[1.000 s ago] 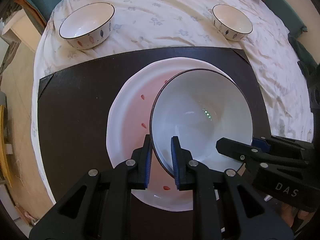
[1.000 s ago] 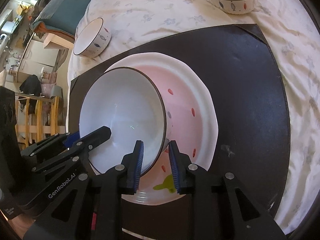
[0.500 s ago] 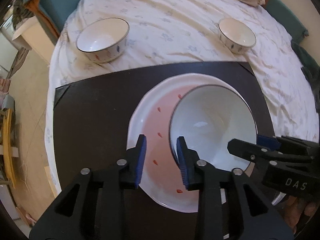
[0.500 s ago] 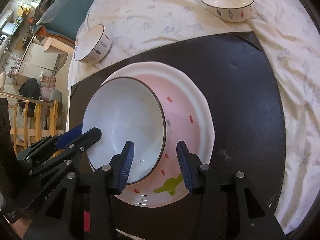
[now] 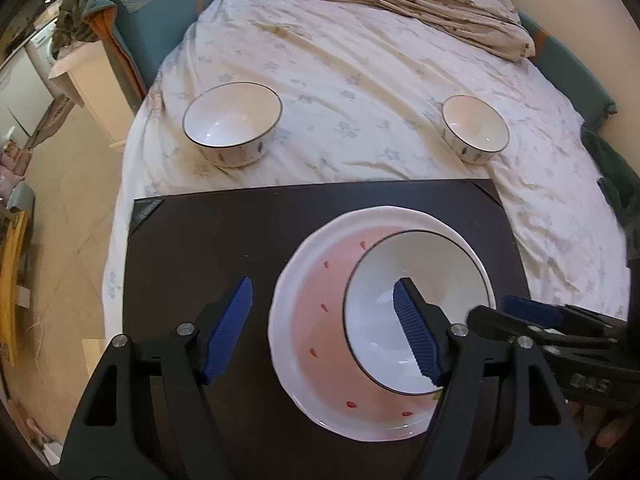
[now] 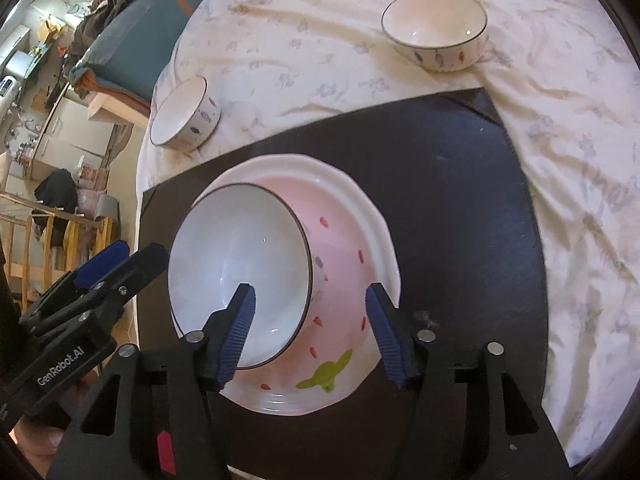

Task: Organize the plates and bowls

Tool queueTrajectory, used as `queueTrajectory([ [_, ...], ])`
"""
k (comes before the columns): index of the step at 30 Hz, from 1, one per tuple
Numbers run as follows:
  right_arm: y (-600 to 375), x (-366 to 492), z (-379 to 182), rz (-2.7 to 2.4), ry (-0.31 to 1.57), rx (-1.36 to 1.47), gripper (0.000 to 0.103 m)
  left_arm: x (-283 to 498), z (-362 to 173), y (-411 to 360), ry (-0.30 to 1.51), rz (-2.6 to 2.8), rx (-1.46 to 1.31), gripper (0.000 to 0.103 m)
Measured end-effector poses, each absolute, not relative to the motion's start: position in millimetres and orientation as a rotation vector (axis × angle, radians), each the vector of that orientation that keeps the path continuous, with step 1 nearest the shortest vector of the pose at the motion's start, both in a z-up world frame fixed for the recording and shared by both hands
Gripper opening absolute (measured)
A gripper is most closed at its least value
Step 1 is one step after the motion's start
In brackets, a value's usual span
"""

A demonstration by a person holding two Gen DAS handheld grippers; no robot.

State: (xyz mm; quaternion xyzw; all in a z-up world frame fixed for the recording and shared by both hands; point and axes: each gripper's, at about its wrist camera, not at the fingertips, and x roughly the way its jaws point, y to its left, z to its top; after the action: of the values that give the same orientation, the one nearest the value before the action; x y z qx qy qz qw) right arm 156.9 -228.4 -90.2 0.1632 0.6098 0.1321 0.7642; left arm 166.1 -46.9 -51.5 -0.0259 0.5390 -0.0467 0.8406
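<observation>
Looking down from the left wrist: left gripper (image 5: 322,330), jaws opening, blue pads spread wide with nothing pinched — a second ago they clamped the big bowl's rim. Big bowl (image 5: 416,312) now sits free inside the pink plate (image 5: 316,320), pushed toward the plate's right side. Plate rests on the dark mat (image 5: 192,248), nearer the mat's right edge. Two small bowls stand off the mat on the bedsheet (image 5: 360,80): one (image 5: 232,124) beyond the mat's far-left corner, one (image 5: 475,128) beyond its far-right corner. Right gripper enters at the lower right edge of this view, clear of the bowl.

Looking down from the right wrist: right gripper (image 6: 312,330), jaws likewise opening, one pad over the bowl's hollow, the other over the plate's rim, neither pressing — its earlier hold on the rim is gone. Big bowl (image 6: 236,264) lies toward the plate's (image 6: 344,248) left side here. Small bowls at the mat's far corners: (image 6: 186,114) and (image 6: 436,34).

Reading: the big bowl counts as delivered, released by both tools. Remaining stock — two small bowls, probably to be nested into it next.
</observation>
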Motion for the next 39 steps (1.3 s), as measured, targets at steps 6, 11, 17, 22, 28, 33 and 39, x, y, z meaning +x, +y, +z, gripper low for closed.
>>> queueTrajectory([
  [6,-230.2,153.1,-80.3,0.296,1.285,0.356,0.086,165.7,-49.7,-41.3,1.13,-0.085,-0.063,0.07],
  [11,-237.5,153.1,-76.6,0.286,1.28,0.399,0.086,167.2,-43.6,-40.6,1.129,-0.085,-0.045,0.07],
  [17,-263.4,164.1,-53.2,0.267,1.212,0.491,0.086,187.7,-27.6,-29.2,1.143,-0.031,-0.094,0.07],
  [22,-298.1,180.4,-38.2,0.2,1.168,0.55,0.086,213.7,-18.1,-35.8,1.16,-0.025,-0.13,0.07],
  [28,-337.9,212.0,-36.0,0.106,1.142,0.6,0.086,250.2,-6.6,-69.4,1.142,-0.02,-0.07,0.07],
  [33,-358.8,241.8,-40.6,0.052,1.137,0.577,0.086,281.2,-11.1,-100.1,1.157,-0.03,-0.04,0.07],
  [39,-364.6,273.7,-51.5,-0.023,1.121,0.449,0.086,315.6,-34.3,-138.2,1.167,0.0,0.051,0.07],
])
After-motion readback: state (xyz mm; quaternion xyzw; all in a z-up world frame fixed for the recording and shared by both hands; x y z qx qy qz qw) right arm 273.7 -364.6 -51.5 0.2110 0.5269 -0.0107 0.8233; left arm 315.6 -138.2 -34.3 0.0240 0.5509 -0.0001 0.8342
